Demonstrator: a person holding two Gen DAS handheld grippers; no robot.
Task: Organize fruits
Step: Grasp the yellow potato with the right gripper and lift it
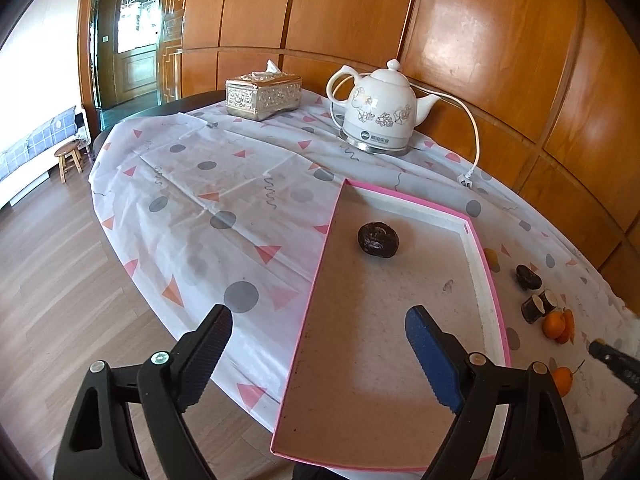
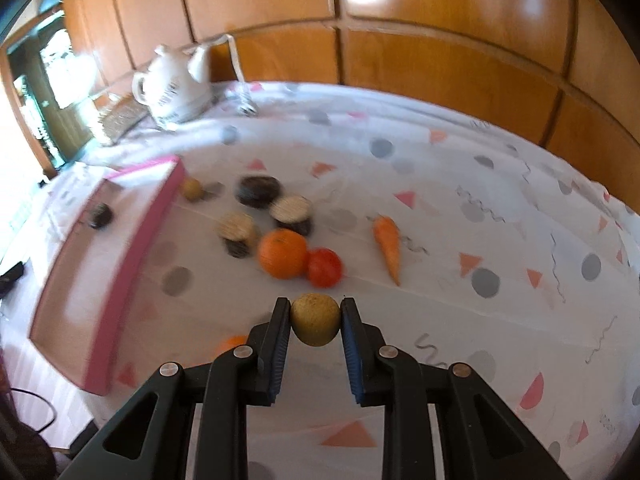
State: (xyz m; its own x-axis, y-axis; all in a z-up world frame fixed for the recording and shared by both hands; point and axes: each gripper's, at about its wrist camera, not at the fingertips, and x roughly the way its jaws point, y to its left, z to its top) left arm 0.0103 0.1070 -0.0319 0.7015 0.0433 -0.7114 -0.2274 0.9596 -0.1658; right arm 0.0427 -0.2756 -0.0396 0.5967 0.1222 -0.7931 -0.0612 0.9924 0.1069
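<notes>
My right gripper (image 2: 315,312) is shut on a small tan round fruit (image 2: 315,325), held above the patterned tablecloth. Beyond it lie an orange (image 2: 282,254), a red tomato (image 2: 325,267), a carrot (image 2: 388,246), two dark cut pieces with pale tops (image 2: 236,234) (image 2: 292,214), a dark round fruit (image 2: 258,190) and another tan fruit (image 2: 192,189). The pink-edged box (image 2: 138,248) holds one dark fruit (image 2: 99,215). My left gripper (image 1: 318,328) stands open with nothing between its fingers, over the near left edge of the box (image 1: 316,300), where the dark fruit (image 1: 378,239) rests.
A white kettle (image 1: 378,114) with its cord and plug (image 1: 466,180) and a silver tissue box (image 1: 262,94) stand at the table's far side by the wood-panelled wall. In the left wrist view, oranges (image 1: 554,324) and dark pieces (image 1: 528,277) lie right of the box. Wooden floor lies left.
</notes>
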